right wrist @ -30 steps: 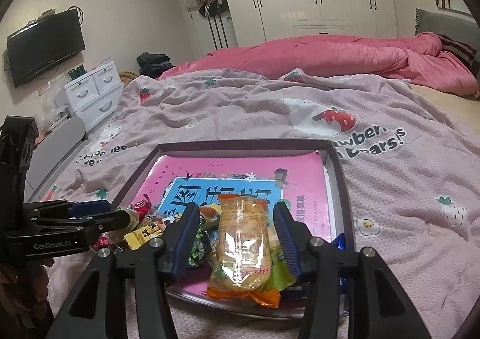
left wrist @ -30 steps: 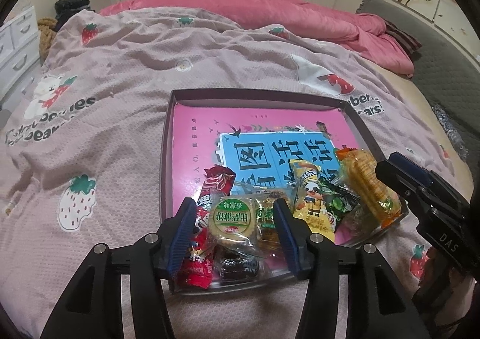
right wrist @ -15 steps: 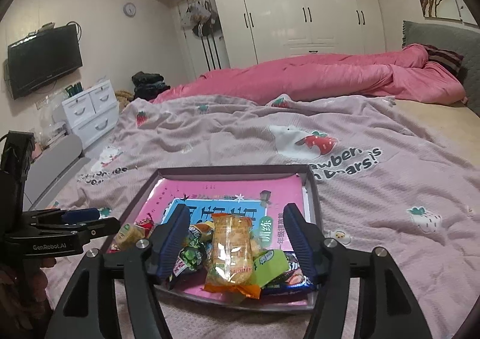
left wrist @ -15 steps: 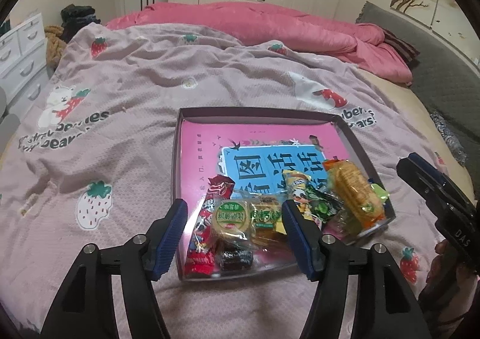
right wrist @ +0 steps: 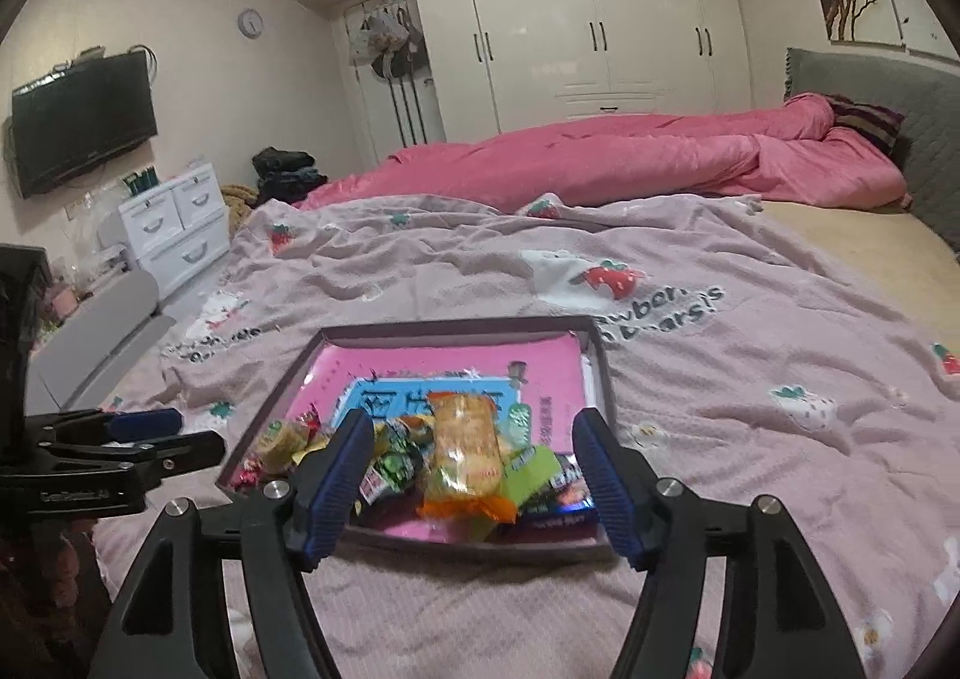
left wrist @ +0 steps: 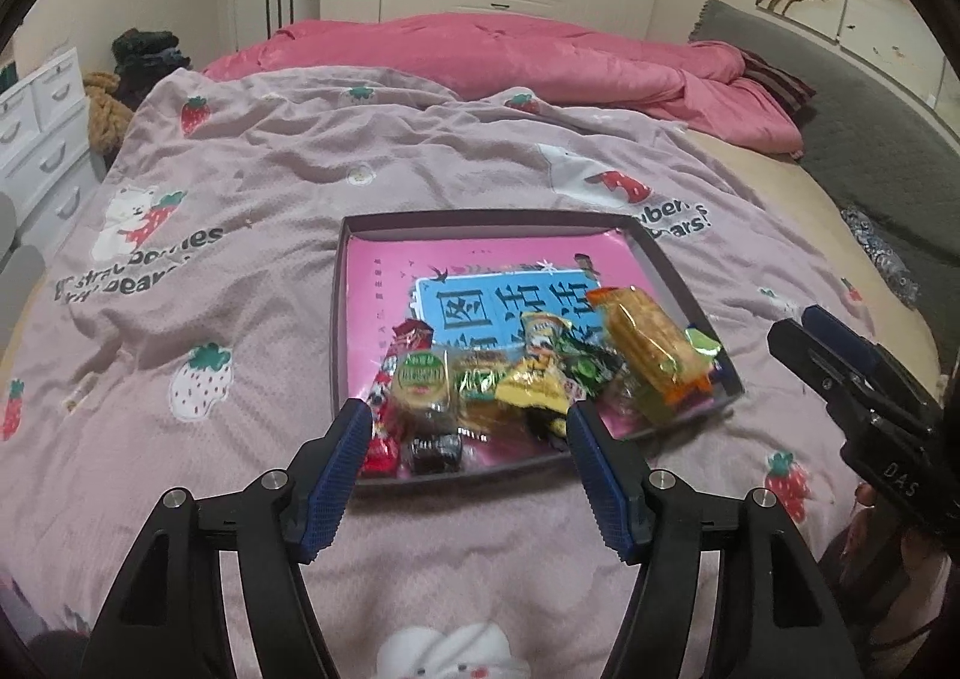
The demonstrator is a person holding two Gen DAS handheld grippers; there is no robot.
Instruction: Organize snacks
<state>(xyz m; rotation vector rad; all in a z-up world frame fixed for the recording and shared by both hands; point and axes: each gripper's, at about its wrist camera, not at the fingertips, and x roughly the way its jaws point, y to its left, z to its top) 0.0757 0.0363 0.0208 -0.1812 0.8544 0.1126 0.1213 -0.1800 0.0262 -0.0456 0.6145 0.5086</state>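
Observation:
A dark-rimmed shallow tray (left wrist: 480, 220) (right wrist: 456, 328) with a pink and blue printed bottom lies on the strawberry bedspread. Several wrapped snacks are heaped at its near end: an orange cracker pack (left wrist: 651, 343) (right wrist: 465, 451), a round green-label pastry (left wrist: 420, 379), a red packet (left wrist: 402, 343) and a yellow packet (left wrist: 534, 385). My left gripper (left wrist: 465, 421) hovers open above the tray's near edge, nothing between its pads. My right gripper (right wrist: 472, 427) hangs above the near right corner, its jaws opening and holding nothing. Each gripper also appears in the other's view, the right gripper (left wrist: 840, 355) and the left gripper (right wrist: 174, 433).
The lilac bedspread (left wrist: 240, 235) spreads all round the tray. A pink duvet (left wrist: 510, 54) is bunched at the far side, a grey headboard (left wrist: 870, 138) stands to the right. White drawers (right wrist: 174, 223) and a wall television (right wrist: 81, 120) stand beyond the bed's left edge.
Both grippers have widened and drawn back and up from the tray. The pastry and the cracker pack that sat between their jaws now lie in the snack heap.

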